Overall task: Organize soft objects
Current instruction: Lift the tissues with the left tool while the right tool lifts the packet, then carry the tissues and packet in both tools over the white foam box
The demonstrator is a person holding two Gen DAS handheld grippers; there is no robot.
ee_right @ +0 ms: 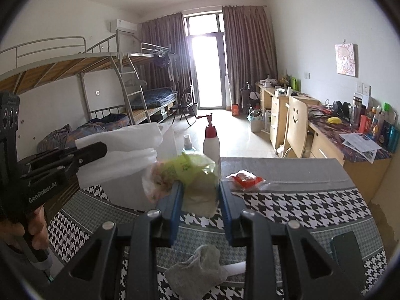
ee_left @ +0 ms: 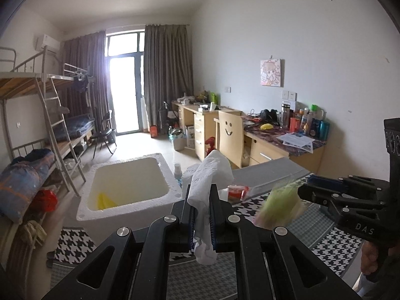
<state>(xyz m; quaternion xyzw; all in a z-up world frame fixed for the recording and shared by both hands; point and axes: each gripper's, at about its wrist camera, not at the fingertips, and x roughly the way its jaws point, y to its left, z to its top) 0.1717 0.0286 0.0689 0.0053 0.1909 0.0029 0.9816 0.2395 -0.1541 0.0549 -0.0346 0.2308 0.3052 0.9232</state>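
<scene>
From the left wrist, the left gripper is clenched on a white cloth that droops limp above and below the pads, raised beside the white foam box; it looks light and floppy, so a pinch across a bunched fold suits it. From the right wrist, the right gripper grasps a green-and-clear crinkly packet above the houndstooth-covered table; it seems light and squashy, best held at its fuller middle, while a grey sock lies loose below
</scene>
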